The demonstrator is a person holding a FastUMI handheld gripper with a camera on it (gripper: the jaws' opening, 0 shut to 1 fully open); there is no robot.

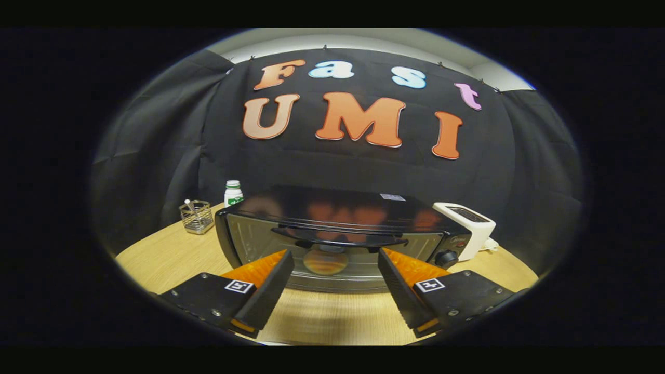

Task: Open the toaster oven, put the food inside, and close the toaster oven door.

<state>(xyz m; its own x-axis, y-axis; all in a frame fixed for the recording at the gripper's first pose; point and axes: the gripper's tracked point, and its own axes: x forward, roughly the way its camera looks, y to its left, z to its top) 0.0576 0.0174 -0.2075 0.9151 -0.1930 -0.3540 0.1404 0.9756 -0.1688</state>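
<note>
While gripper fingers sit spread, holding nothing, one toaster oven stands just ahead on the wooden table, door shut, round food visible behind the glass. Far left: one wire basket, one white bottle. Right: one white appliance.

We see a wire basket and white bottle left of the white toaster, all on the wooden table.

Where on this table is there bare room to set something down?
Bare wood lies between the open gripper and the oven, and left of the oven before the wire basket. Crowded behind: a bottle and a white toaster flank the oven.
</note>
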